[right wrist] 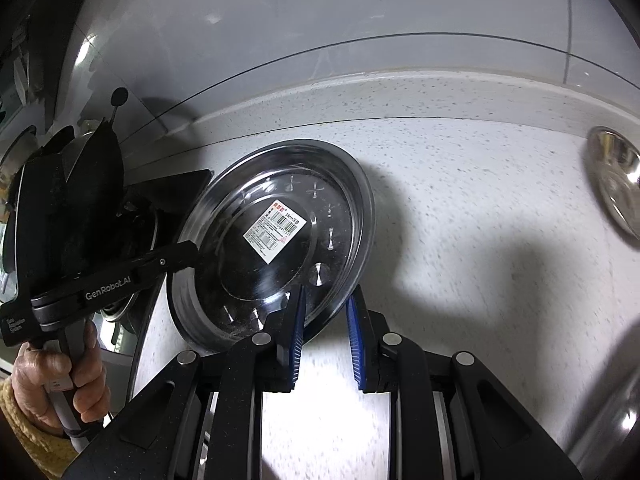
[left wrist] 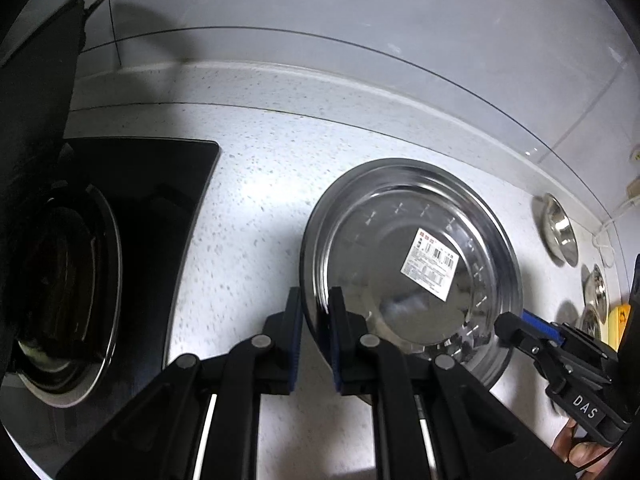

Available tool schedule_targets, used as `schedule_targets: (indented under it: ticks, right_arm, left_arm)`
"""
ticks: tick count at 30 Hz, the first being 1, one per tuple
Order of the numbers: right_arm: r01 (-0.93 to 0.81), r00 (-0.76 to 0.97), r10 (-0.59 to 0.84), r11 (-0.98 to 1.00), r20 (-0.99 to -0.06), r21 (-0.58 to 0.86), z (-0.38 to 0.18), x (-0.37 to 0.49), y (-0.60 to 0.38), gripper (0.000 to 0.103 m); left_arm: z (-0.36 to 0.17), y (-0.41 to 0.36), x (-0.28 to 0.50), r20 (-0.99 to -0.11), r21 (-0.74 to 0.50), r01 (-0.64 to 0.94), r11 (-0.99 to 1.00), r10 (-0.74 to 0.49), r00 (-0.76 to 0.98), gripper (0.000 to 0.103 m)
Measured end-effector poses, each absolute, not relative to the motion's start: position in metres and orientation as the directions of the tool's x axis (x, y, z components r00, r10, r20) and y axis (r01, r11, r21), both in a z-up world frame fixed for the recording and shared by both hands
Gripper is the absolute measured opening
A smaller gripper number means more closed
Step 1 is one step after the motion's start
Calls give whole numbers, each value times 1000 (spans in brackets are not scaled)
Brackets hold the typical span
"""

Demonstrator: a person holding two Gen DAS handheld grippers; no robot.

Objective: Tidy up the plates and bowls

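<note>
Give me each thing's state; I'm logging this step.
Round steel plate with white barcode label: gripped at opposite rims by both grippers, tilted, lifted.
Left gripper: shut on plate rim.
Right gripper: shut on plate rim.
Small steel bowl: upright on the counter.

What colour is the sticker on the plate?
White, with a barcode and a red strip: sticker on the steel plate, clearest in the right wrist view.

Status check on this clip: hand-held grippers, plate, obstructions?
Left hand-held gripper shut on round steel plate rim. Right hand-held gripper shut on opposite rim. Plate tilted above speckled white counter. Nothing blocking.
</note>
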State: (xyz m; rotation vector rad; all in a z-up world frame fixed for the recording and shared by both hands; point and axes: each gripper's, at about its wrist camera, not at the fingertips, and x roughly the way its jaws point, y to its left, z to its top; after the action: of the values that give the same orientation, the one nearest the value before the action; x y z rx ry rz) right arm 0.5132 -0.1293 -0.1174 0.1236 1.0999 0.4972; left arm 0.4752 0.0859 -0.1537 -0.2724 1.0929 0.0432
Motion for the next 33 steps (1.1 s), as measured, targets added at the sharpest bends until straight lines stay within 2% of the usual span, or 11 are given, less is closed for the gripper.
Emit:
schedule_targets:
  ticks: [5, 17, 26, 33]
  right_arm:
    - [-316, 375, 433, 891, -820, 326, -110, 496, -130, 18]
    - [-316, 400, 435, 891, -807, 324, -89, 419, -133, 18]
    - [-322, 346, 449, 881, -824, 346, -98, 332, -134, 18]
    - [-296, 284, 428, 890, -858, 347, -125, 306, -129, 18]
  left_arm:
    - [-141, 72, 455, -871, -208, -146, 967, -115, 478, 11]
    - [-115, 58, 348, -856, -242, -110, 964, -159, 492, 11]
    - [-132, 60, 259, -877, -238, -82, 968, -178, 446, 12]
    - [-157, 61, 235, -900, -230, -69, 971, -185, 396, 12]
